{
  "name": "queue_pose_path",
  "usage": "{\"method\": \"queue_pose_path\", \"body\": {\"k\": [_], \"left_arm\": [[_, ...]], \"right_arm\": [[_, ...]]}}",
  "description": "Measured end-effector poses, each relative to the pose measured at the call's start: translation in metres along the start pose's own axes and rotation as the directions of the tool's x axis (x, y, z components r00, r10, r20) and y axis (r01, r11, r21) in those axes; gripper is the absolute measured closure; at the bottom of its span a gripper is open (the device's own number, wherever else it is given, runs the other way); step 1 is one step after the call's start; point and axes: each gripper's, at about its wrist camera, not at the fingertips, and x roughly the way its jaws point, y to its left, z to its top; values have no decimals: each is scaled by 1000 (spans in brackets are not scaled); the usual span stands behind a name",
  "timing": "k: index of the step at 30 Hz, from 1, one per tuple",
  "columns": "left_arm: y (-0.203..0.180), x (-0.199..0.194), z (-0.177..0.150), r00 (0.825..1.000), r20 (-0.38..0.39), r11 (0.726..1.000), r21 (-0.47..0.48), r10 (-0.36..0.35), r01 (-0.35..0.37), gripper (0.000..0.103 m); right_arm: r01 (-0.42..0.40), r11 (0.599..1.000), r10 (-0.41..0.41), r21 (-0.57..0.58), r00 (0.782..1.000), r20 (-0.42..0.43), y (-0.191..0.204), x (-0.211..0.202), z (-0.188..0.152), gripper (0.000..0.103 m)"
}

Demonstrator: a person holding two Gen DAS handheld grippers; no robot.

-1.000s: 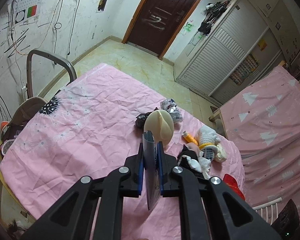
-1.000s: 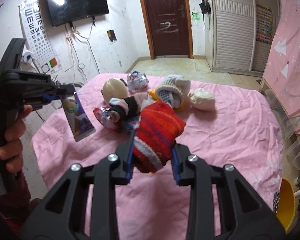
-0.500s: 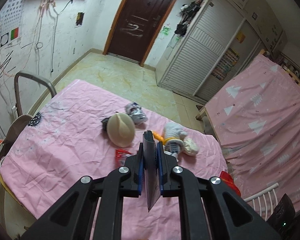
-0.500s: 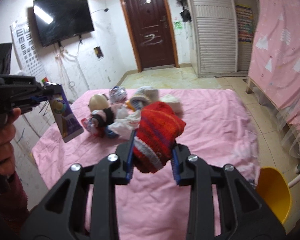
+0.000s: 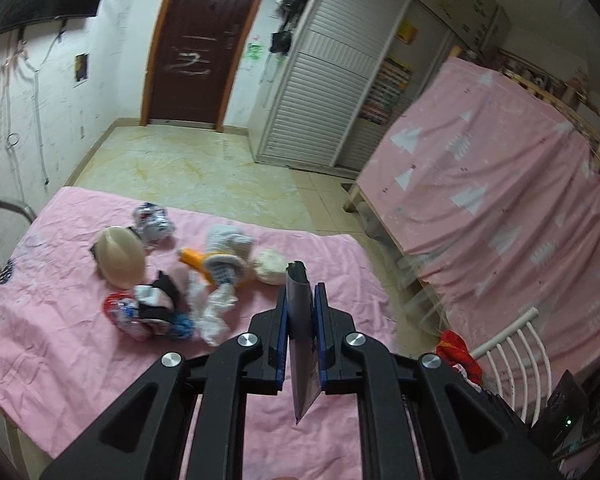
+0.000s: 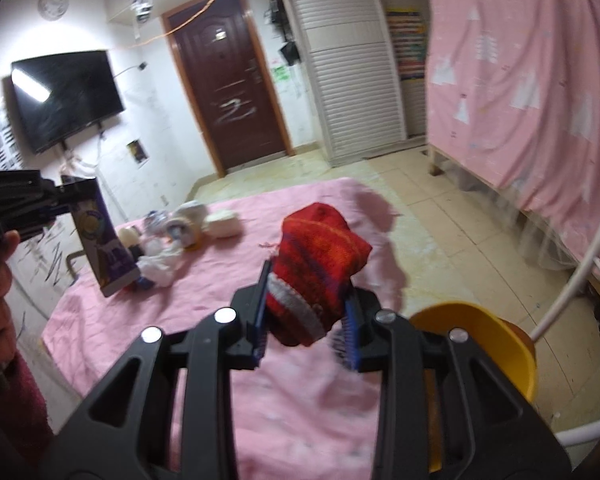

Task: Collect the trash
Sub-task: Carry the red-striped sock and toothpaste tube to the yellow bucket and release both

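Observation:
My left gripper (image 5: 302,306) is shut on a flat purple packet (image 5: 300,332), held edge-on above the pink table (image 5: 60,360). The right wrist view shows the same purple packet (image 6: 100,240) at far left, in that left gripper (image 6: 66,200) held by a hand. My right gripper (image 6: 308,296) is shut on a red knitted sock (image 6: 320,260) with a white band, lifted over the table's right edge. A pile of trash (image 5: 168,300) lies on the table to the left: crumpled wrappers, white tissue and a beige round piece (image 5: 120,256).
A yellow bin (image 6: 480,340) stands on the floor just right of the pink table (image 6: 140,300), beside a white rail (image 6: 572,288). A bed draped in a pink sheet (image 5: 500,200) fills the right side. A metal chair back (image 5: 4,208) sits at the table's left.
Both grippers have swung right with their loads still gripped, away from the trash pile. The yellow bin now shows larger and closer in the right wrist view.

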Motion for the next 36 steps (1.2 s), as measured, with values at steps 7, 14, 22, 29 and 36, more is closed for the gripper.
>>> {"method": "queue_pose_path", "body": {"k": [7,14,22,29,36], "left_arm": [[-57,23,-15,996,-60,994,90,-61,67,101],[-109,39,-32,991,-97,979,171,-96,111,101],[-171,63,-59,969,-163,941,256,-186,223,101],[-206,90,-83,956,-205,913,309,-209,266,101],[-218,107,-96,951,-243,907,326,-193,267,51]], "right_arm": [[80,994,-80,69,997,-2,-44,-16,-14,74],[130,984,-129,120,991,-20,-80,-21,-26,74],[160,975,-152,157,986,-61,-112,-12,-40,74],[175,963,-162,205,984,-77,-135,-9,-49,73],[172,958,-156,227,984,-88,-143,-4,-53,60]]}}
